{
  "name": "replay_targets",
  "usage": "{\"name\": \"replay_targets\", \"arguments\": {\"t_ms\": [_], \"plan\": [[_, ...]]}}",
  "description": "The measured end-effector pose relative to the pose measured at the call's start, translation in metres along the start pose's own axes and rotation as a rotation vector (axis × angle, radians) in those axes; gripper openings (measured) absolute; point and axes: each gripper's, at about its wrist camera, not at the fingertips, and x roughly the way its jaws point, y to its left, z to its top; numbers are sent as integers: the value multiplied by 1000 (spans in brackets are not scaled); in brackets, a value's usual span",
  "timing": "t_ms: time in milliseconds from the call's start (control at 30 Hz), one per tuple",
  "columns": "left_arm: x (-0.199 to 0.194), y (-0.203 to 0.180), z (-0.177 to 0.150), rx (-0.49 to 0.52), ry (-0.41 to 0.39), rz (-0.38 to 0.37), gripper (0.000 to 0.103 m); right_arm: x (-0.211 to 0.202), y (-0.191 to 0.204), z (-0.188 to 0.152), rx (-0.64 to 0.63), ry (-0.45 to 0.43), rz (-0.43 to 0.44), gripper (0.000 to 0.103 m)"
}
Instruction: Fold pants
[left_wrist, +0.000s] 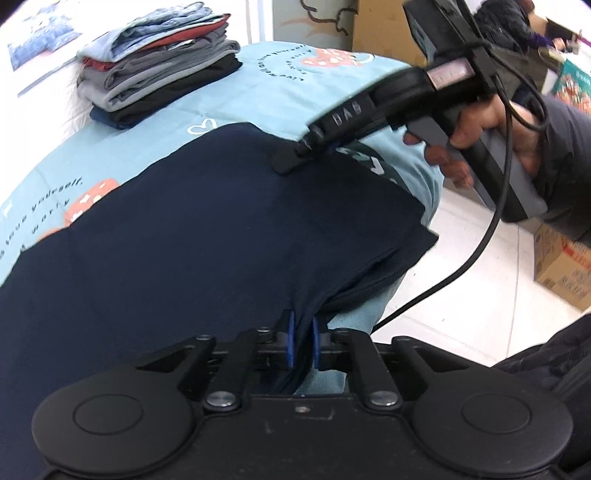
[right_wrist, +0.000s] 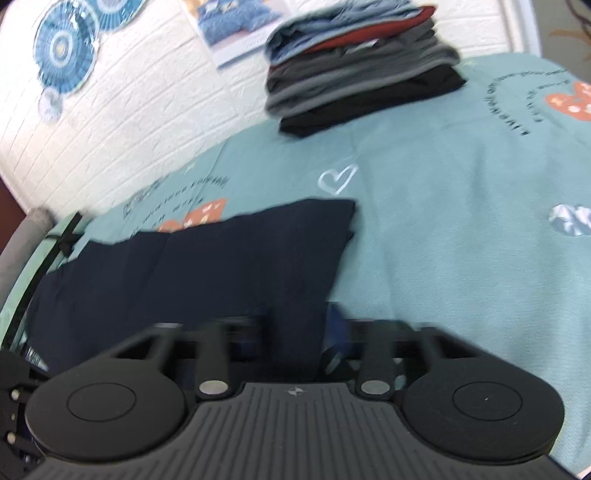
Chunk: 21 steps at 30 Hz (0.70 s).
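Navy pants on teal bedspread, left gripper fingers pinching its edge, right gripper touching fabric.

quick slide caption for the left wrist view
Left gripper pinching the near edge of navy pants on a teal bedspread, right gripper on the far edge, folded clothes stacked behind.

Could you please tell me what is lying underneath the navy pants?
The teal bedspread shows all around the navy pants, which lie on it. Anything else beneath them is covered.

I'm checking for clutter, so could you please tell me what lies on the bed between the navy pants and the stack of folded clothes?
Nothing: in the right wrist view, only bare teal bedspread with a printed white heart separates the navy pants from the stack of folded clothes.
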Motion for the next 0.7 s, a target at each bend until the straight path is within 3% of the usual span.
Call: {"name": "replay_targets", "arguments": {"t_ms": [100, 300, 533, 700], "plan": [[-6, 7, -1, -43, -21, -24, 93, 1, 6, 2, -23, 13, -9, 21], [-28, 35, -5, -201, -112, -68, 90, -7, 31, 17, -76, -5, -8, 18], [-89, 84, -45, -416, -277, 49, 88, -6, 103, 57, -216, -59, 88, 17], [-115, 117, -98, -605, -311, 129, 88, 33, 184, 74, -341, -42, 210, 18]]}}
